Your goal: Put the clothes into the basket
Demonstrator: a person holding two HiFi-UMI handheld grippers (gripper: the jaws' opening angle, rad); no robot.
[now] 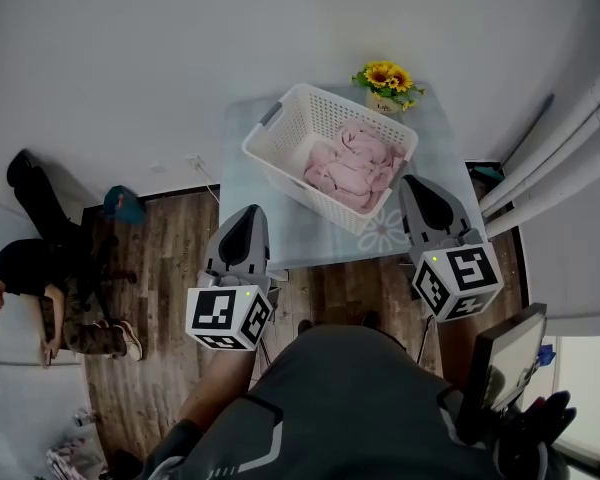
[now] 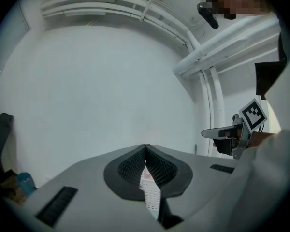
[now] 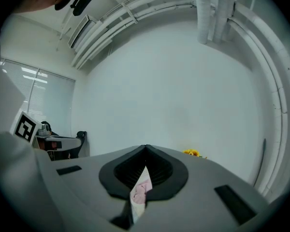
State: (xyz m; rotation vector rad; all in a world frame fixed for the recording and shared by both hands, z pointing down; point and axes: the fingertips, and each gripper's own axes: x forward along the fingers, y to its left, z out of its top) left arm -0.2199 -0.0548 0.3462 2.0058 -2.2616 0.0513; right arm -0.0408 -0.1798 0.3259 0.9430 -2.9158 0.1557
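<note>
A white plastic basket (image 1: 278,171) stands on a small pale table (image 1: 315,243), and pink clothes (image 1: 352,166) lie heaped inside it. My left gripper (image 1: 248,212) hovers at the table's front left edge, pointing toward the basket, jaws shut and empty. My right gripper (image 1: 413,181) is at the basket's right front corner, also shut with nothing in it. In the left gripper view the tips (image 2: 145,146) meet, and basket mesh (image 2: 150,191) shows below them. In the right gripper view the tips (image 3: 145,146) meet above a sliver of pink cloth (image 3: 141,190).
A pot of sunflowers (image 1: 388,83) stands at the table's far corner behind the basket. A person sits on the wooden floor at the left (image 1: 40,288), near a blue object (image 1: 125,206). White pipes (image 1: 560,148) run along the right wall.
</note>
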